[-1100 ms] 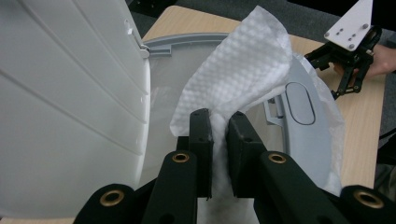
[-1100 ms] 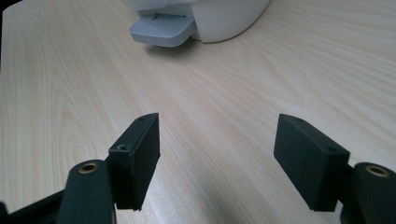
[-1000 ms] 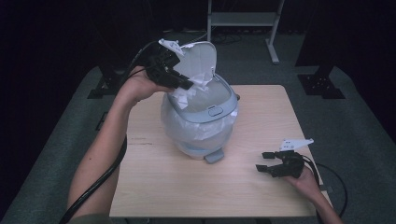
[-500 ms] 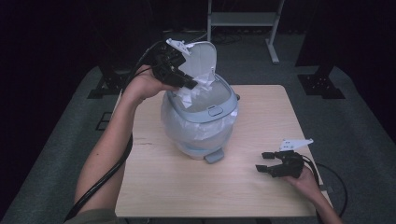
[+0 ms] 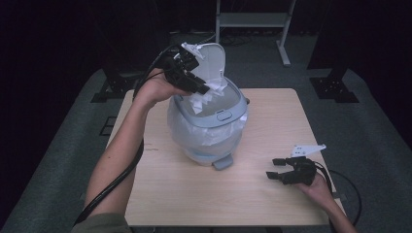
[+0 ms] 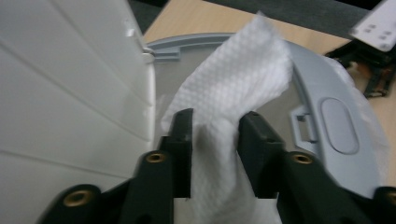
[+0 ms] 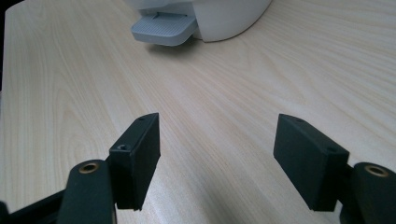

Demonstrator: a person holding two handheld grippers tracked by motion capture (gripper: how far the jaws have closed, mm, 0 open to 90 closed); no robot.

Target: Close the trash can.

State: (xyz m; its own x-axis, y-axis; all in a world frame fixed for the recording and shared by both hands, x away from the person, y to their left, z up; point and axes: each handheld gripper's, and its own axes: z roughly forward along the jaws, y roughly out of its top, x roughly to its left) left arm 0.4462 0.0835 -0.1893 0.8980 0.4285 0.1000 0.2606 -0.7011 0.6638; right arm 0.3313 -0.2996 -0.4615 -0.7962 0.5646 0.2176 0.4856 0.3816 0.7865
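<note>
**Paper towel over the open bin**

While the left gripper (image 5: 194, 87) hangs above the mouth of the pedal bin (image 5: 206, 128), a white paper towel (image 6: 233, 93) sits between its two black jaws. The jaws have just been opening; in the left gripper view the crumpled, embossed sheet still fills the gap and brushes both jaws, though they stand parted and do not squeeze it. The sheet fans out wide above the jaw tips and narrows to a twisted neck between them.

The bin stands near the middle of the table (image 5: 272, 102), a little toward its far left corner. Its white ribbed lid (image 5: 211, 60) is tipped up and back, right beside the left gripper, so that it walls in that jaw's outer side. A grey rim (image 6: 322, 93) with an oval push-button rings the opening, and a thin white liner bag (image 5: 221, 138) is folded out over the bin's body. In the high view, white paper hangs down into the mouth; what lies deeper inside cannot be told. A grey foot pedal (image 7: 163, 29) juts from the base toward the near edge.

The right gripper (image 5: 279, 170) rests low at the table's near right corner, well apart from the bin, jaws spread wide with bare wood between them.
</note>
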